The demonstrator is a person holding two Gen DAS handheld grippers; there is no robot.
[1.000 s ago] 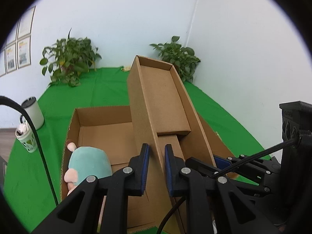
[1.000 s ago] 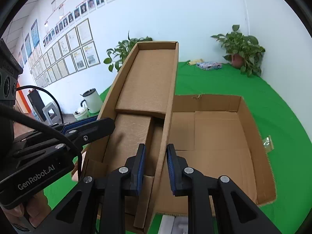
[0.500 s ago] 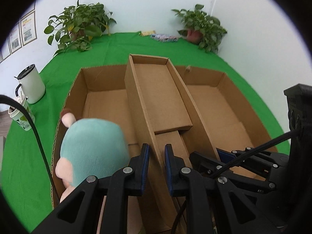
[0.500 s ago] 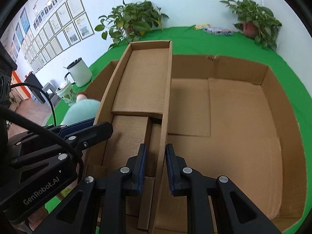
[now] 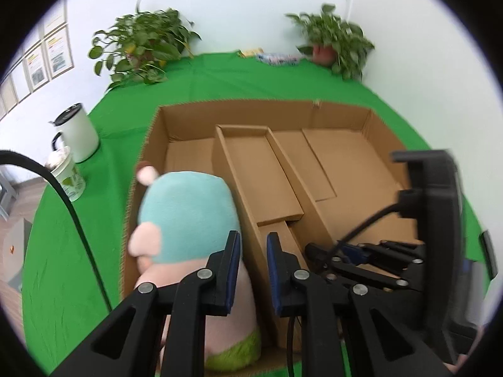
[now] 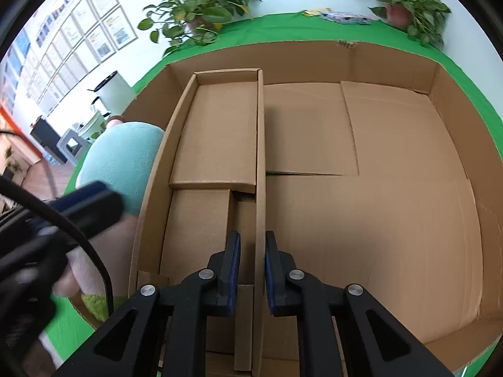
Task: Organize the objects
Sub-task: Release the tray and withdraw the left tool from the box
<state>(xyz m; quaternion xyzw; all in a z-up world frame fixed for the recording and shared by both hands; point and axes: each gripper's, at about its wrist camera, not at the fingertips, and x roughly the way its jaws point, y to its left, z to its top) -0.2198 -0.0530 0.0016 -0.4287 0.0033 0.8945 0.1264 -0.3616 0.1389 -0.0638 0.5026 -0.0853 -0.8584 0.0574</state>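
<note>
A long narrow cardboard box (image 5: 251,163) (image 6: 220,125) lies lengthwise inside a large open cardboard box (image 5: 251,104) (image 6: 314,59), left of its middle. My left gripper (image 5: 254,242) is shut on the narrow box's left wall near its front end. My right gripper (image 6: 252,238) has the right wall between its pads, and its jaws are closing tighter on it. A teal and pink plush toy (image 5: 188,210) (image 6: 125,154) fills the large box's left side, pressed against the narrow box. The large box's floor to the right is bare cardboard.
The boxes stand on a green cloth (image 5: 220,75). A white lidded jug (image 5: 77,132) and a paper cup (image 5: 67,176) stand on its left. Two potted plants (image 5: 141,47) (image 5: 336,44) and some packets (image 5: 276,58) sit along the back wall.
Both grippers have come down with the narrow box, which was tilted up above the large box and now lies low inside it. The plush toy looms nearer on the left.
</note>
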